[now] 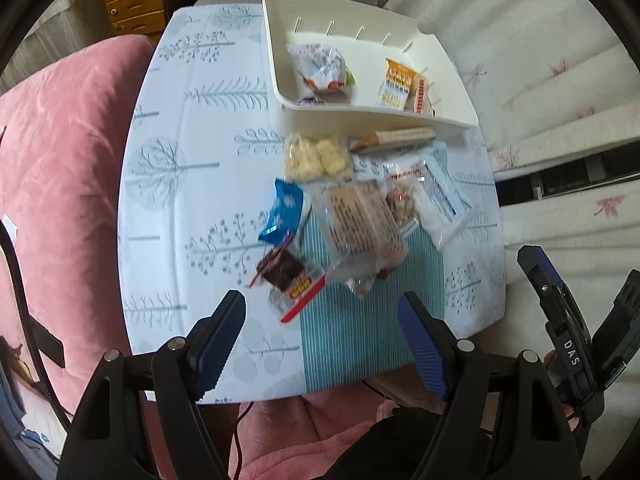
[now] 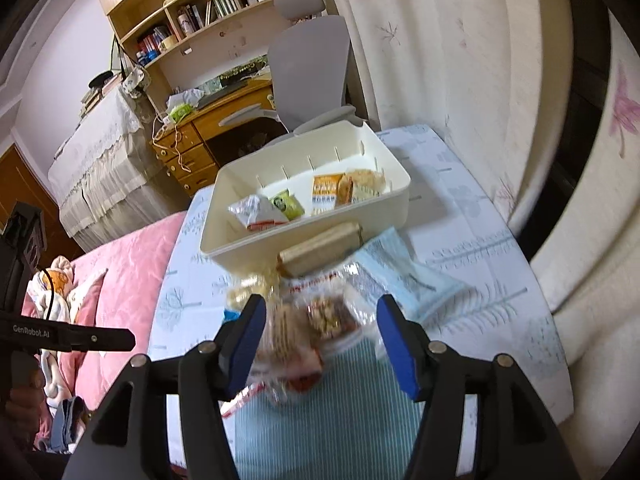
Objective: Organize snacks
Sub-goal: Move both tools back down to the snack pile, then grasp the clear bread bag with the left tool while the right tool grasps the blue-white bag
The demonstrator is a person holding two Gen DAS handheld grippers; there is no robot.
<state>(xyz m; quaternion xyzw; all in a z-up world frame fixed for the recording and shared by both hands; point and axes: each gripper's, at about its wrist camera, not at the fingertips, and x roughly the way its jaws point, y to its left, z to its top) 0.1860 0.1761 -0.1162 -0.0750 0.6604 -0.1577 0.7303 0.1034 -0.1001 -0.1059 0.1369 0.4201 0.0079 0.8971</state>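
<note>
Over the snack pile [image 1: 352,216] we are hovering both grippers, left [image 1: 322,344] and right [image 2: 320,340], agape and empty; next, grasping one packet for the bin [image 1: 452,76].

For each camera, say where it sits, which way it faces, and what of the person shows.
Left wrist: on the left gripper, looking steeply down on the table and loose snacks; a fingertip shows beside the right gripper at the right edge.
Right wrist: on the right gripper, looking slantwise past the snacks toward a desk; a hand shows lower left.
Shared: the cream bin and the snack pile.
</note>
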